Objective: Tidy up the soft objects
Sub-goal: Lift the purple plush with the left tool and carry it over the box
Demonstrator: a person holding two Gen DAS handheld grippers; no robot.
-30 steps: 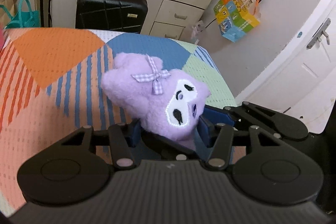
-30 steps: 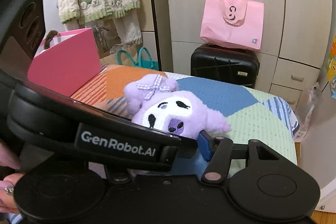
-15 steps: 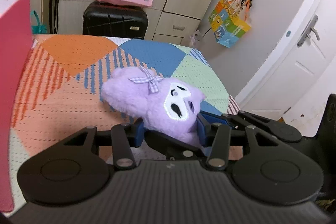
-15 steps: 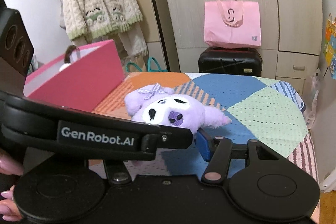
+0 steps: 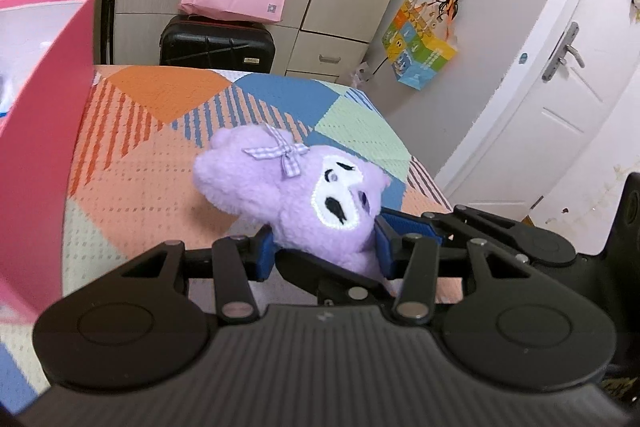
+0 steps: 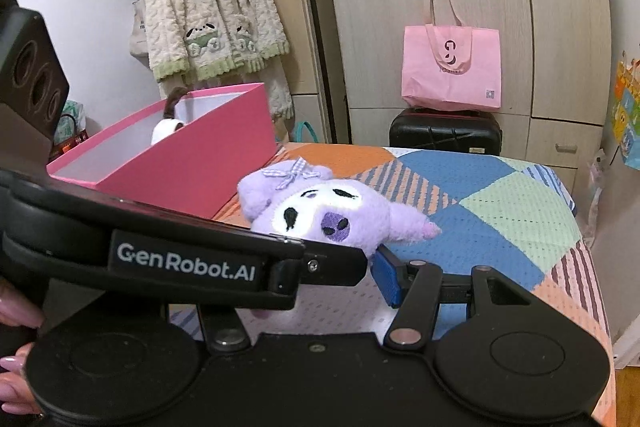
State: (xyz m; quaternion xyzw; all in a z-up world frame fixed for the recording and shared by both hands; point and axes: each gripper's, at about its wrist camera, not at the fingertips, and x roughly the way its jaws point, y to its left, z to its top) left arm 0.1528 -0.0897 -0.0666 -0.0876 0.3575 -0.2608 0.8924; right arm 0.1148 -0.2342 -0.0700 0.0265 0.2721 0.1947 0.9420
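1. Your left gripper [image 5: 326, 253] has its blue pads pressed into the lower body of the purple plush toy [image 5: 296, 195], so it is clamped on the toy, which is lifted clear of the patchwork blanket [image 5: 132, 195].
2. In the left wrist view, the pink box [image 5: 44, 131] stands just to the toy's left, its open top higher than the toy; you are in the carry step, toy in hand and not yet over the box.
3. From the right wrist view, your right gripper [image 6: 320, 281] shows only one blue pad, set against the toy's underside [image 6: 320, 205]; the other is hidden behind the left tool, so I cannot tell whether it grips.
4. This view shows the box [image 6: 216, 155] already holds something pale and brown.
5. Next, you likely need to raise the toy above the rim, bring it over the opening, then release.
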